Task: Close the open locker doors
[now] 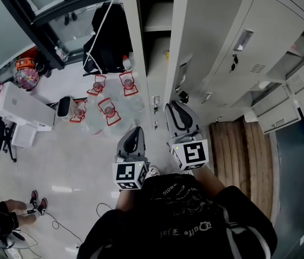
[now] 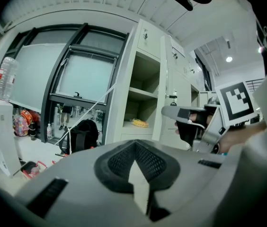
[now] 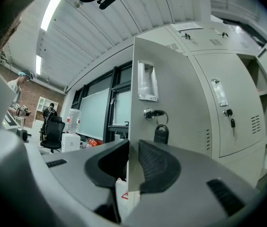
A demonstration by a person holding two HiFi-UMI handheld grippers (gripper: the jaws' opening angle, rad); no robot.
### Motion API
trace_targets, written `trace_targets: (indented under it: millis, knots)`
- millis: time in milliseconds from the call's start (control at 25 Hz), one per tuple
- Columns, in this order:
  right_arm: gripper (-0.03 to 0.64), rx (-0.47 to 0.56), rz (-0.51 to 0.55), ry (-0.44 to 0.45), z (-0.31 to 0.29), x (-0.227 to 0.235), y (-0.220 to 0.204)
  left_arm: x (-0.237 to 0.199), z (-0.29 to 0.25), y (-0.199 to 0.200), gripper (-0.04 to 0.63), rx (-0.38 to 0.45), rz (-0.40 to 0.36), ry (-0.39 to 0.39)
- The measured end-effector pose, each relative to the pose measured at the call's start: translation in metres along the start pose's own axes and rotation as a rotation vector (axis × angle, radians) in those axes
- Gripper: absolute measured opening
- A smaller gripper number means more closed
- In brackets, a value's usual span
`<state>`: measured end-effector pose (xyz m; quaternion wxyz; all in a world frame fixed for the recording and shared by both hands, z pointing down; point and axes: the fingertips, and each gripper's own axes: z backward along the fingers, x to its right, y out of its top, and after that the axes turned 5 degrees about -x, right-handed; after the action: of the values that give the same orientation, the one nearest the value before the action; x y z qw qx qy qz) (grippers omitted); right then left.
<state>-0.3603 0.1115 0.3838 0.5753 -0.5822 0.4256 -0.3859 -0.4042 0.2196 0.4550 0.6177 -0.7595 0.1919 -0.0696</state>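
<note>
A tall grey locker door (image 1: 195, 42) stands swung out from its open compartment (image 1: 157, 36). My right gripper (image 1: 180, 115) holds the door's free edge, and in the right gripper view that edge (image 3: 129, 126) runs down between the two pads of the right gripper (image 3: 132, 167). Just above the grip, a key with a dark fob (image 3: 160, 132) hangs from the door's lock. My left gripper (image 1: 136, 136) floats to the left of the door with nothing in it, its jaws together. From the left gripper (image 2: 137, 174) I look at the open shelves (image 2: 143, 103); something yellow (image 2: 139, 123) lies on one.
A black backpack (image 1: 109, 36) leans at the locker's left side. Packs of water bottles (image 1: 109, 109) and a white box (image 1: 22, 107) lie on the floor. More lockers (image 1: 297, 53) run to the right, some open. A wooden platform (image 1: 243, 155) lies below them. A person (image 1: 1, 215) sits lower left.
</note>
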Motion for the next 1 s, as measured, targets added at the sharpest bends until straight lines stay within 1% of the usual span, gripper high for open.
trace_targets:
  millis: [560,840,1000]
  knots:
    - [0.064,-0.001,0.040,-0.059,-0.054,-0.007,0.002,-0.033,0.001,0.009,0.006,0.018,0.002,0.005]
    - [0.061,-0.004,0.046,-0.087,-0.080,-0.007,0.003,-0.047,0.001,0.010,0.006,0.023,0.017,0.004]
    - [0.060,-0.004,0.049,-0.109,-0.091,-0.004,0.003,-0.045,-0.004,0.019,0.006,0.041,0.006,-0.014]
